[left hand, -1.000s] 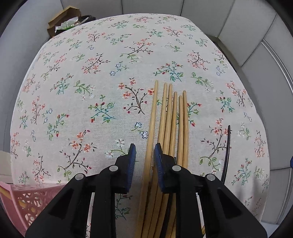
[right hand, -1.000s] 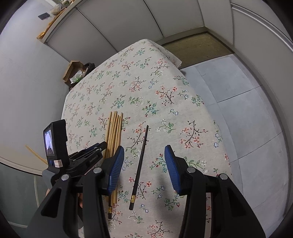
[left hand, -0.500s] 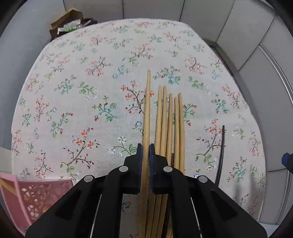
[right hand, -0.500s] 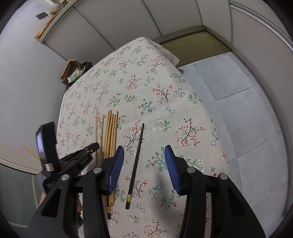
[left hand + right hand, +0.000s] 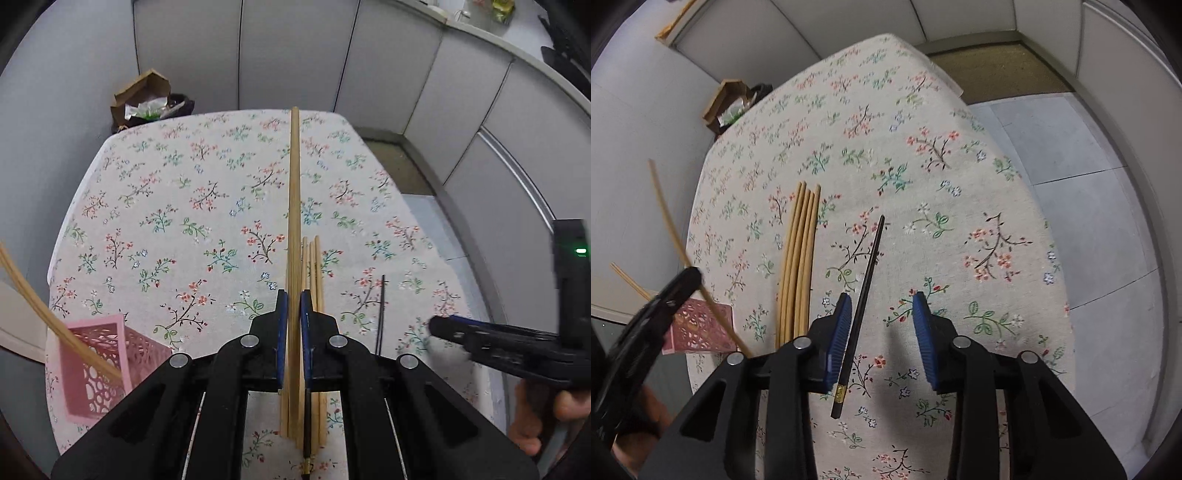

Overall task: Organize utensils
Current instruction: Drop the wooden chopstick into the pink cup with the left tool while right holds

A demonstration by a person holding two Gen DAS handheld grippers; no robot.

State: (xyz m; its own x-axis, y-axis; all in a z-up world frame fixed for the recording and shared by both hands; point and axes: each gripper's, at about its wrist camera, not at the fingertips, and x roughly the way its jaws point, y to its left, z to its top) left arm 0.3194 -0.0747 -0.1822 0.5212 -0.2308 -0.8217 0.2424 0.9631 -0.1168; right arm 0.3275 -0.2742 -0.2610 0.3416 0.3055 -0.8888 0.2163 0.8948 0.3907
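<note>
My left gripper [image 5: 294, 314] was clenched on one wooden chopstick [image 5: 294, 206], its blue pads pressed against both sides of the stick. The chopstick's long axis ran straight forward along the fingers, its far tip pointing away from me toward the far edge of the table and lifted clear of the floral tablecloth [image 5: 177, 206]. In the right wrist view the same stick [image 5: 670, 225] slanted up and to the left out of that gripper [image 5: 687, 276].

Beneath the held stick, a bundle of wooden chopsticks [image 5: 799, 258] lay flat on the cloth, side by side and touching, their long axes running near to far with tips pointing away from me.

Just to the right of the bundle lay a single black chopstick [image 5: 862, 295] — narrow tip pointing away and slightly right, thicker end with a gold band nearest me.

My right gripper [image 5: 881, 338] was released, jaws spread wide above the cloth. The black chopstick ran under it close beside the left blue pad [image 5: 837, 339]; I could not tell whether they touched.

A pink lattice basket [image 5: 98, 373] sat at the near left of the table — more wooden chopsticks [image 5: 40, 314] leaned out of it, tilted up and to the left.
</note>
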